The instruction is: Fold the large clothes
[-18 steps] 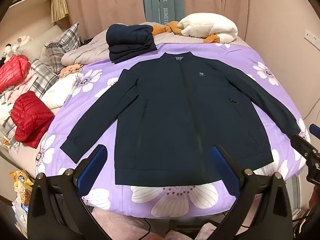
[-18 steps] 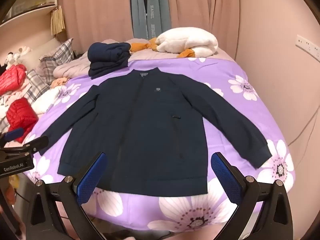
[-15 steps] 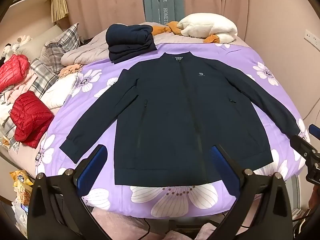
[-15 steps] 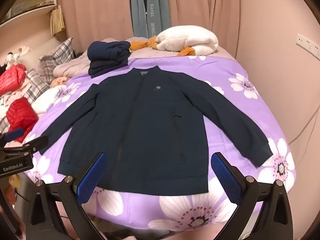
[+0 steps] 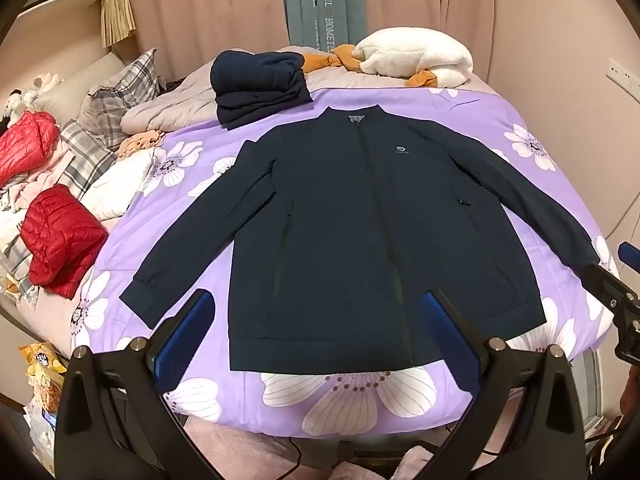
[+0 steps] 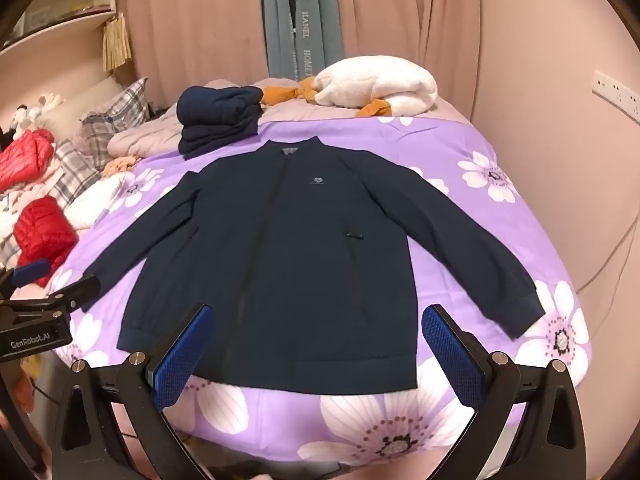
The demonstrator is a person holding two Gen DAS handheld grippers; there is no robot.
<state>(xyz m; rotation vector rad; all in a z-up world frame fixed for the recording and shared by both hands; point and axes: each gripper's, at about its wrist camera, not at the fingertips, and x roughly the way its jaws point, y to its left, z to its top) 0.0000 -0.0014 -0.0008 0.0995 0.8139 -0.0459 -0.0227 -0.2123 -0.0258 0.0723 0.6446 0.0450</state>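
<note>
Pink curtains (image 5: 208, 20) and a wall are noted behind a bed (image 5: 352, 404) covered with a purple floral spread. On this spread a navy jacket (image 5: 360, 232) is laid flat, front up, zip closed, collar toward the headboard, both sleeves angled outward and down. Beyond the collar a folded navy stack (image 5: 256, 84) is recorded, with a white blanket (image 5: 416, 56) near it and red padded garments (image 5: 60, 236) at the bed's left side. The left gripper (image 5: 318, 338) and right gripper (image 6: 316, 354) are held above the hem, jaws spread wide, nothing gripped. No fold is judged begun. It is advised that each cuff be pinched at its edge only, one layer taken, and the sleeve carried across the chest without the body being dragged.
</note>
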